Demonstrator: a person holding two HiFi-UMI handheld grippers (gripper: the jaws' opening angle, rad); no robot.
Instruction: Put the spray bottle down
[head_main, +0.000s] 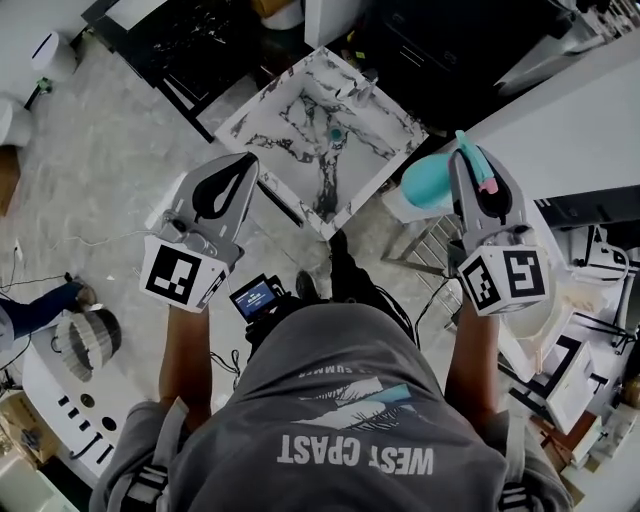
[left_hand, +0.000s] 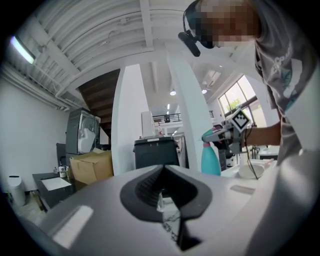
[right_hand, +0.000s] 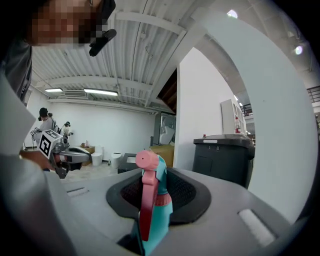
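Note:
A teal spray bottle (head_main: 428, 184) with a pink trigger head (right_hand: 148, 172) hangs in the air at the right, beside a white counter. My right gripper (head_main: 463, 152) is shut on its neck; in the right gripper view the bottle (right_hand: 156, 220) stands upright between the dark pads (right_hand: 187, 195). The left gripper view shows the same bottle (left_hand: 210, 159) held by that gripper at mid right. My left gripper (head_main: 248, 162) is held level over the floor near the marble table's front corner. Its jaws (left_hand: 162, 171) meet at the tips with nothing between them.
A white marble-patterned table (head_main: 290, 120) stands ahead, with small items on it. A white counter (head_main: 570, 130) runs along the right above a wire rack (head_main: 425, 250). A dark bin (left_hand: 155, 152), a cardboard box (left_hand: 90, 167) and white columns stand further off. Cables lie on the floor.

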